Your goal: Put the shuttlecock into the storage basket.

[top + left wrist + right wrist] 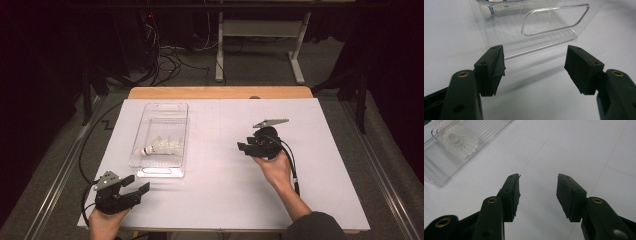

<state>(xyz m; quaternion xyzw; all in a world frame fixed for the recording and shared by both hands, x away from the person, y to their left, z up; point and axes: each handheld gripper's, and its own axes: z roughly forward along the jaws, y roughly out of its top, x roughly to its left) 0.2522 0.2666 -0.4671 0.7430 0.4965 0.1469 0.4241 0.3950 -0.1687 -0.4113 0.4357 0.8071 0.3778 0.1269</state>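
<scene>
Nearest, the left gripper [135,189] rests at the bench's [220,200] near left corner, jaws wide and empty, aimed at the handle end of the clear plastic tray [554,22] just ahead. Farther up on the right, the right gripper [243,147] hovers over bare bench, jaws apart with nothing between them, pointing toward the tray. Inside the tray lie white shuttlecocks [162,146], beside one another.

Black tongs [141,186], brass rivets, trailing cables, dark sleeve [315,227].
</scene>
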